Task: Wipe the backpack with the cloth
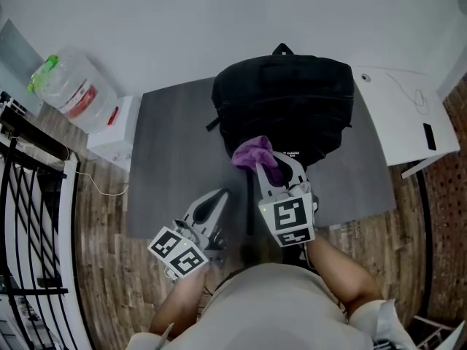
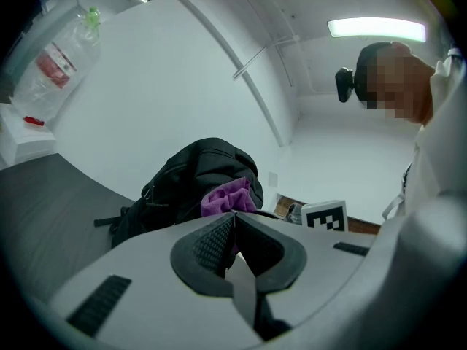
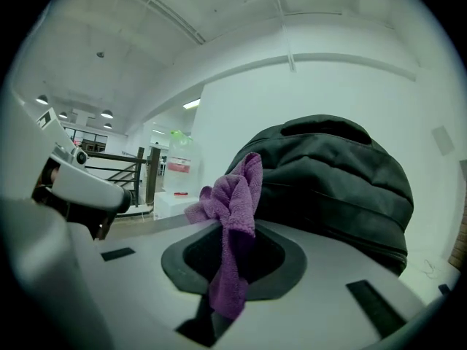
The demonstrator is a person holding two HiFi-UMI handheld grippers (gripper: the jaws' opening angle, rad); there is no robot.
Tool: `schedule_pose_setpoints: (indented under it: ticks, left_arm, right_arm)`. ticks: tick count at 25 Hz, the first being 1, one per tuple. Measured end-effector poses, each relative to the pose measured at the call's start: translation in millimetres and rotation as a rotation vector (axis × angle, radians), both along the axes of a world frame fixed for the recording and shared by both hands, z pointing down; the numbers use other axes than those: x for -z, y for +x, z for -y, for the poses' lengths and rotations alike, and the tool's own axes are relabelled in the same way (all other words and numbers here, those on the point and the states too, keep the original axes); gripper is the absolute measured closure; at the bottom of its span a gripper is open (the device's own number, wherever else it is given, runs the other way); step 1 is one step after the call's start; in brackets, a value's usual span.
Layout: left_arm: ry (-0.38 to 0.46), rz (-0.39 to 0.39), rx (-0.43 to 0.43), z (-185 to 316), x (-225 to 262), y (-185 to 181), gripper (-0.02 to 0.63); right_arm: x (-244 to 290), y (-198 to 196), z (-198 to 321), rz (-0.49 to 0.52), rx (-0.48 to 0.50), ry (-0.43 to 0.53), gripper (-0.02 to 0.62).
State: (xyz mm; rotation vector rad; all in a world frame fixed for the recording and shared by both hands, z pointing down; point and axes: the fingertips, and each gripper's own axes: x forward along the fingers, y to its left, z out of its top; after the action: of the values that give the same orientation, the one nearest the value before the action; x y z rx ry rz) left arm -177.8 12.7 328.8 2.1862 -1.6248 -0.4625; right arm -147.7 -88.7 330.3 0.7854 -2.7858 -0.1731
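a dark grey counter (image 1: 175,159) set against a white wall, above a wooden floor (image 1: 102,224). on it sits the black backpack (image 1: 284,100), slumped with its back near the wall. touching its near face is the purple cloth (image 1: 257,155), bunched into a wad. the right gripper (image 1: 268,170) has its fingers clamped on the cloth, with a loose tail hanging down between them. the left gripper (image 1: 217,195) rests apart from the bag, low over the counter, fingers closed together on nothing.

the likely trouble: nothing braces the backpack, so a firm stroke could shove the soft bag along the counter or fold it toward the wall rather than clean it. only a small wad stands proud of the fingers, so a steep approach could put hard plastic on the fabric instead of cloth. the pinch holds a narrow fold, and a drag across a zip or a strap could catch the cloth and pull it free. a water jug (image 1: 73,86) at the left and a white table (image 1: 405,115) at the right stand well clear.
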Motion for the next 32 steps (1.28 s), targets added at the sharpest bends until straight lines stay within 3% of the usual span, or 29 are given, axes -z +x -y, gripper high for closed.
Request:
schedule_pose_setpoints:
  ticks: [14,32]
  left_arm:
    - [0.0,0.009,-0.072,29.3,2.0,34.6,0.601]
    - [-0.011,0.015,-0.162,59.4,-3.7,70.7,0.601]
  right_arm:
    - [-14.5,63.8,60.7,-0.033,-0.194,-0.019,0.539]
    - [-21.3,129.4,76.3,-0.059,-0.293,-0.013,0.538]
